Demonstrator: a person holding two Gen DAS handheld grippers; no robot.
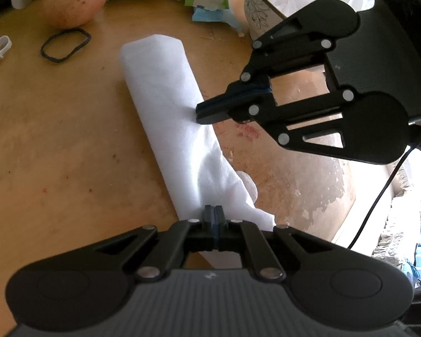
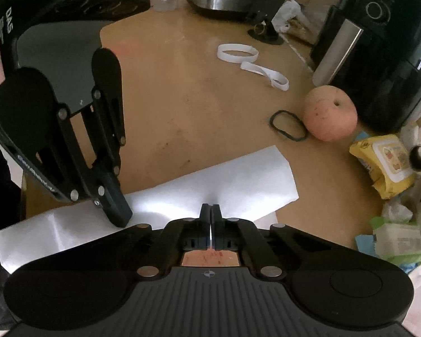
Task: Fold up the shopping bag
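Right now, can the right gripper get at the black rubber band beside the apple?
Probably not yet: the right gripper is shut on the white bag. The rubber band lies on bare table beyond it, touching the apple, with nothing between; the gripper must let go first.

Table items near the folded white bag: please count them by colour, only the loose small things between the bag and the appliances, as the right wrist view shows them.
White: 2, the folded shopping bag and the white strap
Black: 1, the rubber band
Pink-orange: 1, the apple
Yellow: 1, the wipes pack
Total: 5
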